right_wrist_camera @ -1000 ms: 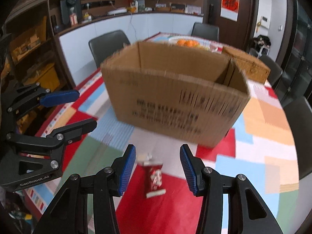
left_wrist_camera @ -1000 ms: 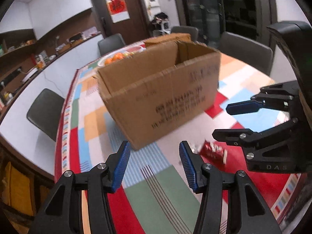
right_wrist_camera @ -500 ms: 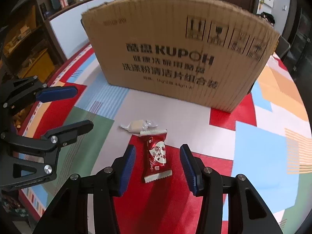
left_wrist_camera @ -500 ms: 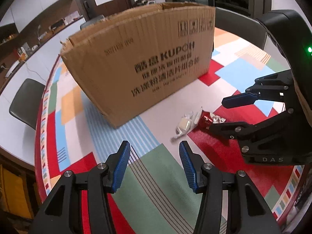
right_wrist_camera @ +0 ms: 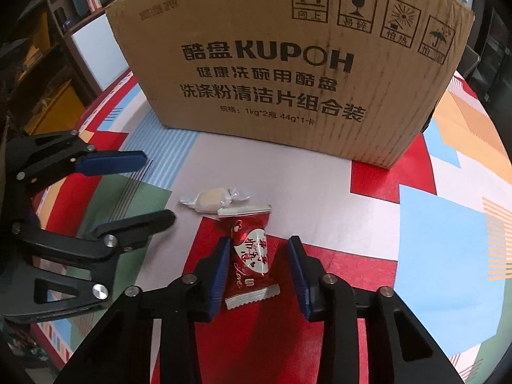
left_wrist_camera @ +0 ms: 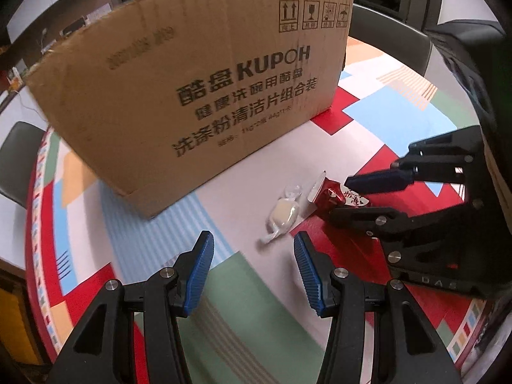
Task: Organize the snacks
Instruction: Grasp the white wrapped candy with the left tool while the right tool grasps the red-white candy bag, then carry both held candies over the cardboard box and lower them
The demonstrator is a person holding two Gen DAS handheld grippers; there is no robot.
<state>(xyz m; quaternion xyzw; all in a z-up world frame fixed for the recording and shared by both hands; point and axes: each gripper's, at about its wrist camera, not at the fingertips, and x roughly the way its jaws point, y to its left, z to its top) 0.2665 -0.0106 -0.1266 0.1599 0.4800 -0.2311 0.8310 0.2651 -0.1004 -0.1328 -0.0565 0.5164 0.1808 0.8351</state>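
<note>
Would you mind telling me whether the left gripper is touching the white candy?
Apart. The left wrist view shows the white candy lying ahead of the open left gripper, with bare tablecloth between it and both fingertips.

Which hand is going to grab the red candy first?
The right one, most likely. The right gripper already has the red candy packet between its jaws, which are closing. The left gripper is open over bare tablecloth, nearer the white wrapped candy.

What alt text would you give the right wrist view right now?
The right tongs straddle a red candy packet on the patchwork tablecloth, closing but not yet gripping. A clear-wrapped pale candy lies just beyond, the left tongs beside it and a printed cardboard box behind.
</note>
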